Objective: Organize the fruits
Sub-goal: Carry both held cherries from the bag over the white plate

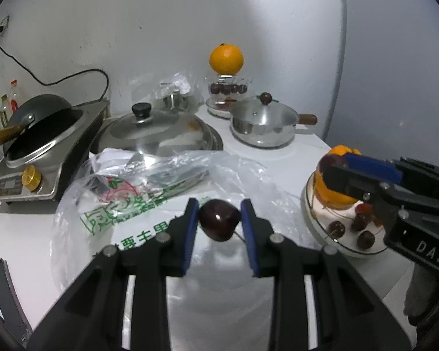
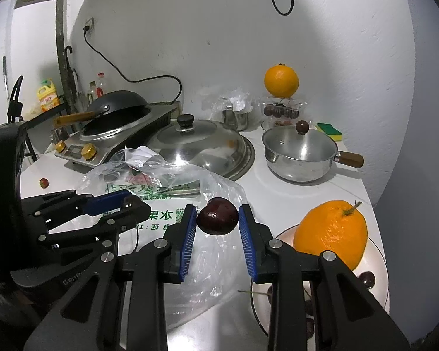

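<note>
My left gripper (image 1: 219,205) is shut on a dark red cherry (image 1: 218,223), held above a clear plastic bag (image 1: 125,204) with green print. Over the bag's right part, my right gripper (image 2: 217,208) is shut on a second cherry (image 2: 218,219). In the left wrist view the right gripper (image 1: 335,164) hangs over a white plate (image 1: 336,248) that carries an orange (image 1: 341,149) and several cherries (image 1: 365,238). In the right wrist view that orange (image 2: 330,234) lies on the plate (image 2: 379,253) at the lower right, and the left gripper (image 2: 133,201) is at the left.
A big lidded pan (image 1: 158,128) and a small lidded saucepan (image 1: 263,125) stand behind the bag. A wok sits on a cooker (image 1: 41,134) at the left. At the back an orange (image 1: 226,59) rests on a clear cherry container (image 1: 226,89). A strawberry (image 2: 44,182) lies at the left.
</note>
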Action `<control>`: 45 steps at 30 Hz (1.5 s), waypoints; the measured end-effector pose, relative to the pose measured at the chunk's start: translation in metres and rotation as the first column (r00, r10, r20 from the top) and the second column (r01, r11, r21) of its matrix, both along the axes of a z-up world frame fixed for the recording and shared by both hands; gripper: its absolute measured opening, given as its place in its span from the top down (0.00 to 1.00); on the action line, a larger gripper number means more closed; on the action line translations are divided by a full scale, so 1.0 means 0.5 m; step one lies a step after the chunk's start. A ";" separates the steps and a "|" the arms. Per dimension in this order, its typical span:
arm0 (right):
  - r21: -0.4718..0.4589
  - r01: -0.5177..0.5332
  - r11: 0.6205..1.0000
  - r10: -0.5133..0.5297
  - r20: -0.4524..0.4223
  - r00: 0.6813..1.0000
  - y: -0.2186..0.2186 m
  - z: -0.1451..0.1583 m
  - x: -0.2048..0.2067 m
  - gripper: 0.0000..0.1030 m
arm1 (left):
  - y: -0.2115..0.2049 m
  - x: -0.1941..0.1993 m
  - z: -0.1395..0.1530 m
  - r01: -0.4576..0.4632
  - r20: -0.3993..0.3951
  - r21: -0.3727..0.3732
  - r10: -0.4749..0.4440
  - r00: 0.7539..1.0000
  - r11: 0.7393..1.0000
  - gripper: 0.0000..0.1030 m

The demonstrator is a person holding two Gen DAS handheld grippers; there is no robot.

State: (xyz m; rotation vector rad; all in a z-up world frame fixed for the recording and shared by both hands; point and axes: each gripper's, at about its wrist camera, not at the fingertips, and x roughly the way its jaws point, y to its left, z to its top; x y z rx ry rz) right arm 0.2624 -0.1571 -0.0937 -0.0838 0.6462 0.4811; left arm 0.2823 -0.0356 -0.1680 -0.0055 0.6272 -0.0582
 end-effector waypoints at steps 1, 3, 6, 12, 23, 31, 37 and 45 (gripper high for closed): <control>0.000 0.001 1.000 -0.001 0.002 1.000 -0.002 0.001 -0.004 0.69 | -0.003 -0.005 0.002 0.002 0.003 0.000 -0.002 1.000 1.000 0.71; 0.001 0.002 1.000 -0.002 0.005 1.000 -0.008 0.003 -0.011 0.69 | -0.010 -0.013 0.005 0.005 0.007 -0.001 -0.005 1.000 1.000 0.71; 0.001 0.007 1.000 -0.007 0.007 1.000 -0.017 0.003 -0.022 0.69 | -0.022 -0.023 0.008 0.011 0.011 -0.001 -0.011 1.000 1.000 0.71; 0.002 0.022 1.000 -0.022 0.014 1.000 -0.044 0.007 -0.045 0.69 | -0.051 -0.036 0.012 0.029 0.016 0.001 -0.029 0.999 1.000 0.71; 0.009 0.058 0.998 -0.058 0.022 0.998 -0.100 0.007 -0.074 0.69 | -0.108 -0.053 0.020 0.064 0.023 0.016 -0.064 0.998 0.998 0.71; 0.017 0.096 0.995 -0.096 0.023 0.995 -0.149 0.003 -0.090 0.69 | -0.147 -0.059 0.023 0.094 0.023 0.028 -0.095 0.995 0.995 0.71; 0.016 0.131 0.991 -0.131 0.021 0.991 -0.190 -0.002 -0.098 0.69 | -0.176 -0.059 0.022 0.119 0.020 0.033 -0.120 0.993 0.992 0.71; 0.019 0.170 0.985 -0.171 0.010 0.985 -0.237 -0.017 -0.106 0.69 | -0.218 -0.054 0.009 0.156 0.002 0.033 -0.157 0.988 0.987 0.71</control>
